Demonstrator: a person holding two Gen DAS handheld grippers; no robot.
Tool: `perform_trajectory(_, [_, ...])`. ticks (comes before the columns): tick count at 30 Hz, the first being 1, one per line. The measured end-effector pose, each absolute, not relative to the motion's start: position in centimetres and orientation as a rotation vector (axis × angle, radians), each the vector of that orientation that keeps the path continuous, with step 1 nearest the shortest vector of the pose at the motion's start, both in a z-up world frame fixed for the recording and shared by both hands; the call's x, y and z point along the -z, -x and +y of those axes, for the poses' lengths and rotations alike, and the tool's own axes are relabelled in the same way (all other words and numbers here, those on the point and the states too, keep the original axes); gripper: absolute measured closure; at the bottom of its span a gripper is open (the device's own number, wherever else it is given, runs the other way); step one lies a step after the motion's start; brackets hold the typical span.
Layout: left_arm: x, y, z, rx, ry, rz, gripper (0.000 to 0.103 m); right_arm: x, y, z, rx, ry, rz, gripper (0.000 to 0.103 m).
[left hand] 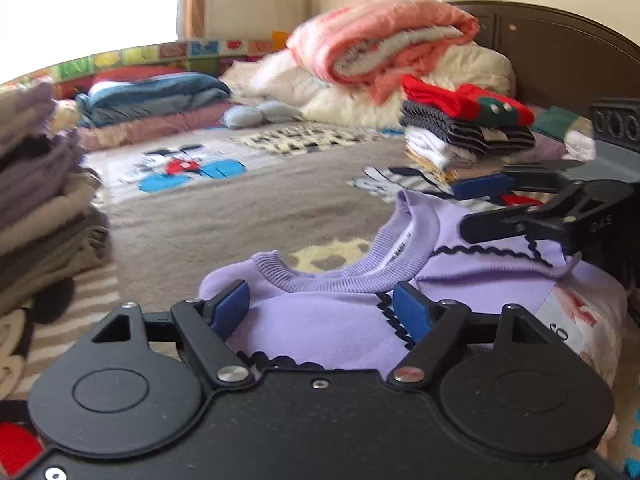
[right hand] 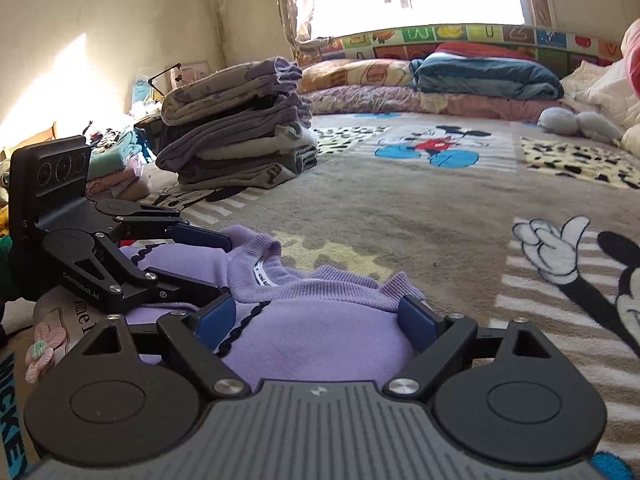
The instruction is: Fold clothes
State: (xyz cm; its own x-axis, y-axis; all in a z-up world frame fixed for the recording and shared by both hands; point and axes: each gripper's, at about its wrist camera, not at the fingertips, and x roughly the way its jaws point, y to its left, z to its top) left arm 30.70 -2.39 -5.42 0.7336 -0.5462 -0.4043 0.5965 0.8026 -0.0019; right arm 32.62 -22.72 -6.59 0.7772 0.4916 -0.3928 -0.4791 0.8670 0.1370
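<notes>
- Left tongs [left hand: 322, 308] stood spread wide, blue-padded fingers [left hand: 230, 307] set either side of the lilac knitted sweatshirt with black wavy trim [left hand: 320, 328]; nothing was clamped between them.
- Right tongs [right hand: 316, 318] were likewise released, their blue pads [right hand: 416, 318] straddling the sweatshirt's body just below the ribbed collar [right hand: 280, 280].
- In the left wrist view the right tongs [left hand: 476, 204] reached in from the right above the garment's shoulder, fingers apart.
- In the right wrist view the left tongs [right hand: 212, 264] entered from the left, close over the same garment.
- Sweatshirt lay on the beige cartoon-mouse bedspread [right hand: 420, 208], collar turned away from both cameras, near the bed's front edge.
- Stack of folded grey and mauve clothes [right hand: 240, 128] sat on the bedspread, well apart from the sweatshirt.
- Second folded pile topped by a red garment [left hand: 464, 128] stood beside the dark wooden headboard [left hand: 560, 52].
- Rolled pink blanket [left hand: 380, 40] rested on white bedding behind it.
</notes>
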Motion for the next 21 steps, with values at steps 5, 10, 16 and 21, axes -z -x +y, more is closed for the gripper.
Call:
perform_trajectory(5, [4.3, -25.9, 0.6, 0.537, 0.009, 0.439, 0.013, 5.3, -28.2, -26.1, -0.392, -0.254, 0.422, 0.015])
perform_trajectory(10, [4.9, -25.2, 3.0, 0.515, 0.405, 0.606, 0.013, 6.2, -25.2, -29.3, -0.354, -0.598, 0.506, 0.013])
perform_trajectory(16, [7.4, -25.7, 3.0, 0.454, 0.543, 0.743, 0.013, 9.2, -25.1, -27.7, -0.387, -0.783, 0.599, 0.009])
perform_trajectory(21, [7.8, -26.7, 3.1, 0.471, 0.628, 0.76, 0.014, 10.1, -26.2, -25.5, -0.392, -0.741, 0.633, 0.009])
